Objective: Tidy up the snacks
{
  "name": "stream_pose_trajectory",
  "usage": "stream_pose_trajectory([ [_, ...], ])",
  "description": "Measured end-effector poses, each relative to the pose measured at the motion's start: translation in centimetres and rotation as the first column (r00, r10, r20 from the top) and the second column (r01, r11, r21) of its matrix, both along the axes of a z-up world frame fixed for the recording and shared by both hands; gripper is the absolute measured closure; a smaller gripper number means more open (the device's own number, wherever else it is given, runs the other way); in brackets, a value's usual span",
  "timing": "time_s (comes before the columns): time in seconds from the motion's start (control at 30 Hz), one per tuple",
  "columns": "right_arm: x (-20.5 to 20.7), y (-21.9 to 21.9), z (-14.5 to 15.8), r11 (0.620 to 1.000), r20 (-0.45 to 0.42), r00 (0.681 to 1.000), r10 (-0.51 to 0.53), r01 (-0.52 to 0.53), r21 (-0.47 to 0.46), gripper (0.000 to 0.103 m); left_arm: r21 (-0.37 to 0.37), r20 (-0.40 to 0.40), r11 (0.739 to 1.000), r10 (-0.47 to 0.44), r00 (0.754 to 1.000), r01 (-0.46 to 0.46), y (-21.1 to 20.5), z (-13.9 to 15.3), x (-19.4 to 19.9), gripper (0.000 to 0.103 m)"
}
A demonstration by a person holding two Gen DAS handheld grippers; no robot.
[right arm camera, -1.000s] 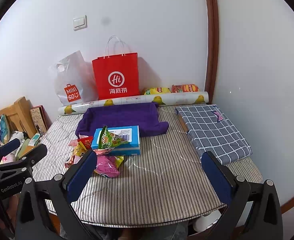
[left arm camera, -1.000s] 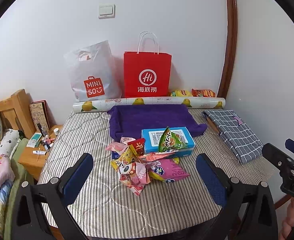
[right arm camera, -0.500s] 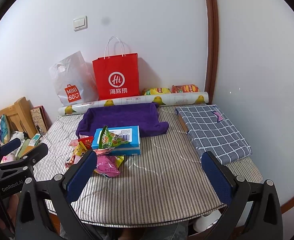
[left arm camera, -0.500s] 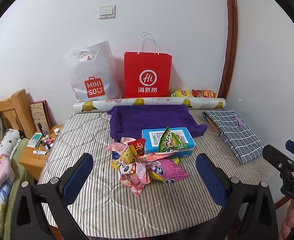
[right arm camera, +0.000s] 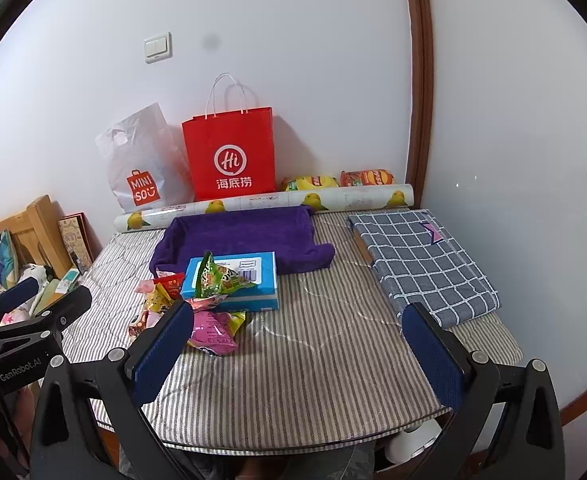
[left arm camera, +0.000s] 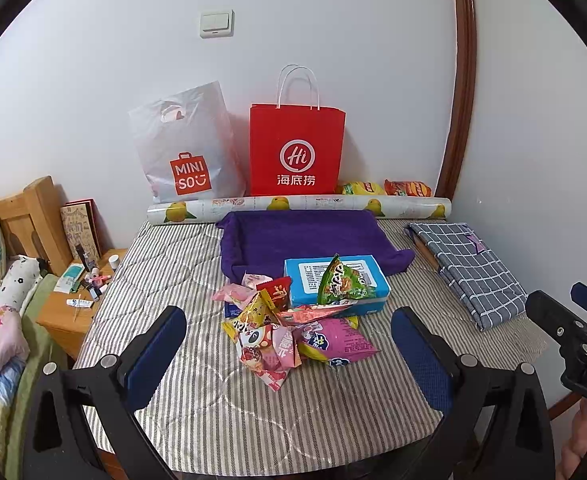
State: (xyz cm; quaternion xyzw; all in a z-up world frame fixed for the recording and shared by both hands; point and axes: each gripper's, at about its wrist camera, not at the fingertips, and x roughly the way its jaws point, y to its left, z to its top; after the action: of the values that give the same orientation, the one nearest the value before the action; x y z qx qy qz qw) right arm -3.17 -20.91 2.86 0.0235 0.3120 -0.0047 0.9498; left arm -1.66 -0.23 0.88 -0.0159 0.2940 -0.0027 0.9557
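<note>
Hovering wide open and empty, both grippers face the snack pile (left arm camera: 293,324) over the table's near edge.
The left gripper (left arm camera: 289,344) frames the pile between its spread fingers; the right gripper (right arm camera: 297,344) has it by its left finger (right arm camera: 161,348). A green packet (left arm camera: 343,282) leans on the blue box (left arm camera: 335,284), before the purple cloth (left arm camera: 305,240) mid-table (left arm camera: 253,420).
</note>
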Motion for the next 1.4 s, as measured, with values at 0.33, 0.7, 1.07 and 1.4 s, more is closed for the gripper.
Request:
stream_pose_trajectory([
  [0.33, -0.06, 0.18, -0.23, 1.0, 0.001, 1.0, 0.004, -0.004, 0.0, 0.001, -0.002, 0.001, 1.0, 0.0, 1.0, 0.0, 0.07, -0.04, -0.07, 0.0],
  [0.7, -0.23, 0.29, -0.19, 1.0, 0.007, 1.0, 0.007, -0.007, 0.001, 0.001, -0.001, 0.005, 1.0, 0.002, 1.0, -0.002, 0.08, 0.07, -0.01, 0.0],
  [1.07, -0.37, 0.37, -0.09, 1.0, 0.013, 1.0, 0.007, -0.007, -0.001, 0.001, -0.005, 0.009, 1.0, 0.002, 1.0, -0.002, -0.03, 0.14, -0.05, 0.0],
  [1.4, -0.67, 0.57, 0.01, 1.0, 0.022, 1.0, 0.018, -0.018, 0.001, 0.001, -0.006, 0.011, 1.0, -0.004, 1.0, 0.004, -0.2, 0.22, -0.08, 0.0],
])
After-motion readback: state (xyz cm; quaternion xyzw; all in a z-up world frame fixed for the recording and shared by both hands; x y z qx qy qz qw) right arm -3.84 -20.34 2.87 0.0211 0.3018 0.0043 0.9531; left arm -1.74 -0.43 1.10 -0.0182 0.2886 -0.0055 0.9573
